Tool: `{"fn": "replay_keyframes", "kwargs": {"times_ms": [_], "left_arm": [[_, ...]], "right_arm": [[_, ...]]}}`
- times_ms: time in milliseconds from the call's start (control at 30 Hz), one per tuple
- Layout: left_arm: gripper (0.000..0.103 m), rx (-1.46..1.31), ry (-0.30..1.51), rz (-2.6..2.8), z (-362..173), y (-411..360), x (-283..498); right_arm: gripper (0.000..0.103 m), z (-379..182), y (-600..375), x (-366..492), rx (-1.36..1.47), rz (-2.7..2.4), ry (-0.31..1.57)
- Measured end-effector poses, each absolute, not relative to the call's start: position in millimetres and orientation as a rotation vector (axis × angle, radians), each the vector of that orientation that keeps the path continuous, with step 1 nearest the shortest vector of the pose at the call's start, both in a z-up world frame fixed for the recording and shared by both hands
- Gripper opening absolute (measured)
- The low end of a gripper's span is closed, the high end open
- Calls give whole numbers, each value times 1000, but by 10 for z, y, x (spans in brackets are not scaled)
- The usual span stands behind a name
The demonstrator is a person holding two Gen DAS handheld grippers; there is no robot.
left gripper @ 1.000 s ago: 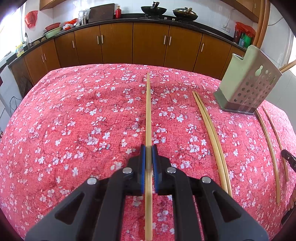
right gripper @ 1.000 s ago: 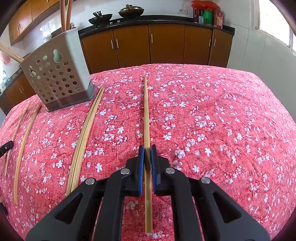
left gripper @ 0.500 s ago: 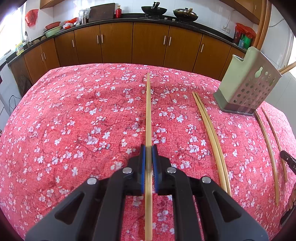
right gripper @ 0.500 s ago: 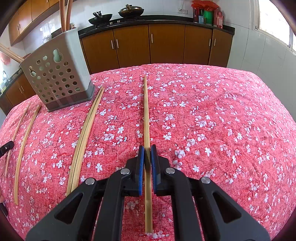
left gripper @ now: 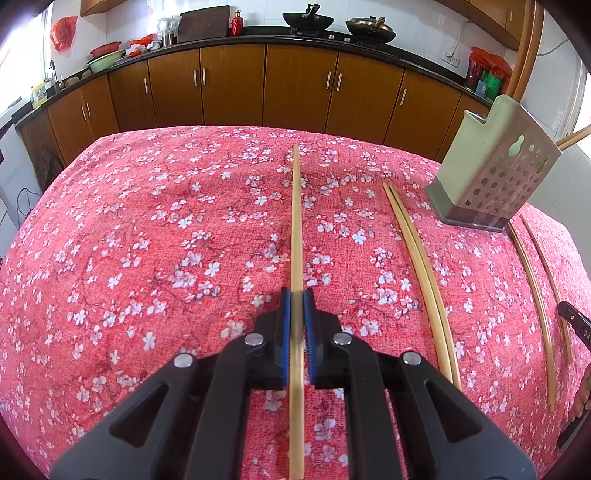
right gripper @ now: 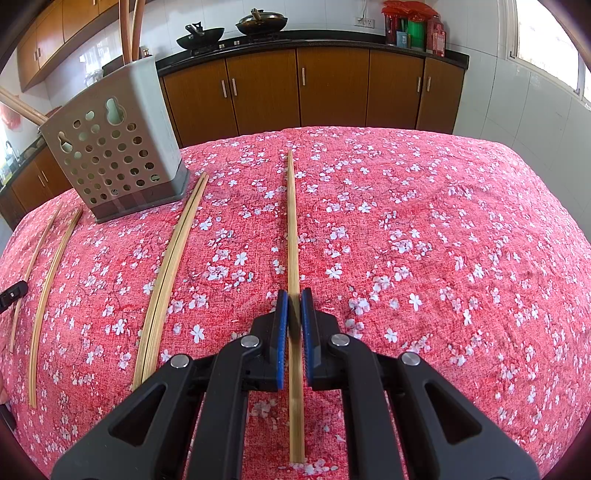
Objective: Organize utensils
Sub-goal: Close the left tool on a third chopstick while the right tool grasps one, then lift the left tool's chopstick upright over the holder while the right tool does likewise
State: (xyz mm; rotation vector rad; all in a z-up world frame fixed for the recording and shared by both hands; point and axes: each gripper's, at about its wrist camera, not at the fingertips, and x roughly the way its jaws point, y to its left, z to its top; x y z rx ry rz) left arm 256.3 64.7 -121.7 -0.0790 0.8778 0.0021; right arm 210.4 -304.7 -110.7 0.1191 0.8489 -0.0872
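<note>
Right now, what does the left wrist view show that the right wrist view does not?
Only the left wrist view shows the red basin, cutting board and red bottle on the counter. Only the right wrist view shows the window. Both show the perforated utensil holder, loose chopsticks and a gripper closed on a chopstick.

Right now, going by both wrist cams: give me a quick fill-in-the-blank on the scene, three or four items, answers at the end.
1. The left gripper is shut on one bamboo ____.
2. The right gripper is ____ on a thin bamboo chopstick.
3. The perforated grey plastic utensil holder stands on the ____ floral tablecloth.
4. Beside the holder, a close pair of bamboo chopsticks lies ____ on the cloth.

Missing words: chopstick; shut; red; flat
</note>
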Motion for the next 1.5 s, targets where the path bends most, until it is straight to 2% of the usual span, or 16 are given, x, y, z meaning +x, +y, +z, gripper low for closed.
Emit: {"fn": "replay_keyframes", "kwargs": {"times_ms": [933, 1400, 1500], "left_arm": [[11, -94, 882, -1, -1181, 615, 2579], [9, 8, 886, 9, -1152, 512, 2341], [9, 43, 844, 4, -1016, 457, 2266]], "right_arm": [[9, -1105, -3046, 2109, 119, -89, 849], [8, -1072, -3043, 1972, 120, -90, 844], [8, -951, -3064, 1890, 118, -92, 795]]}}
